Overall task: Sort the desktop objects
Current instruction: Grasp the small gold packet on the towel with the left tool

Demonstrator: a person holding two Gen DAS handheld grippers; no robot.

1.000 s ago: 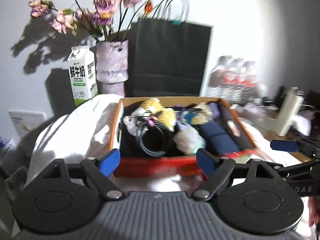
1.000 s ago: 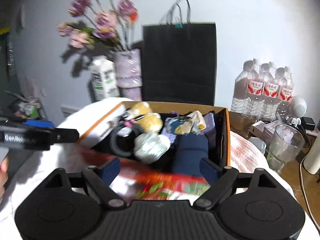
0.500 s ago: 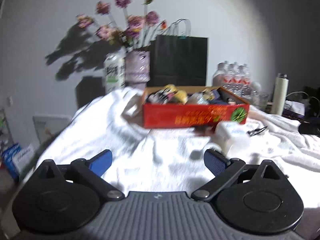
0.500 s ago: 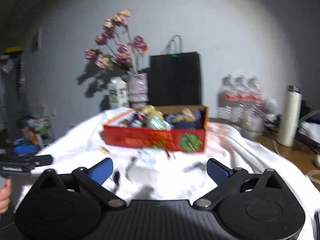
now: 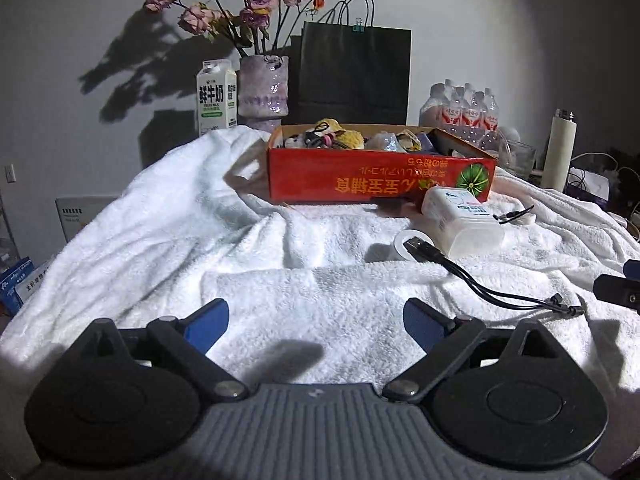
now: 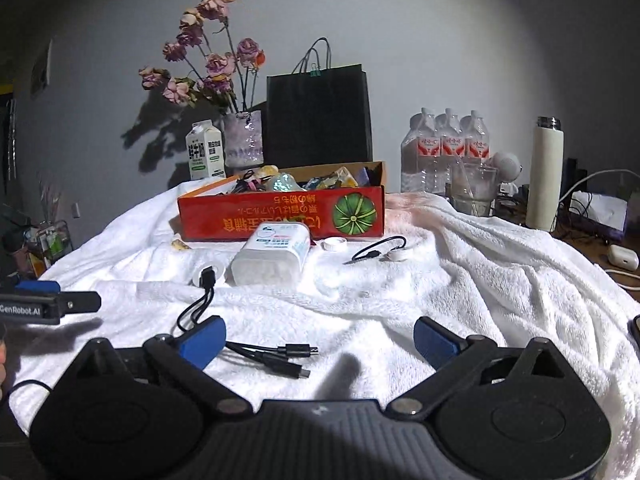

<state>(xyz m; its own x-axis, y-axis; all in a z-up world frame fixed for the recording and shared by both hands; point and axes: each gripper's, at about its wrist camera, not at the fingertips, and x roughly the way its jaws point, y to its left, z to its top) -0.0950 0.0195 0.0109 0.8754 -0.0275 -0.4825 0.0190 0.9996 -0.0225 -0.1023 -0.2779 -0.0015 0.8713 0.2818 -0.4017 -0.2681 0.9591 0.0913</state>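
Whereas a second ago both cameras hung close over the red box (image 5: 380, 178), both now sit back and low over the white towel on the counter (image 5: 280, 280) — a retreat after a drop-off, I judge. Left tongs (image 5: 316, 316) are closing slightly from wide, nothing between them; right tongs (image 6: 320, 338) stand wide, empty. Still unsorted in front of the box: black USB cable (image 6: 276, 354), white pill bottle (image 6: 272, 258), bottle cap (image 6: 335, 245) — next pick likely the cable.

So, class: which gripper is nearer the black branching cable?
Right. The right gripper has the black cable ending between its fingers; the left gripper, jaws closing on nothing, has it off to its right.
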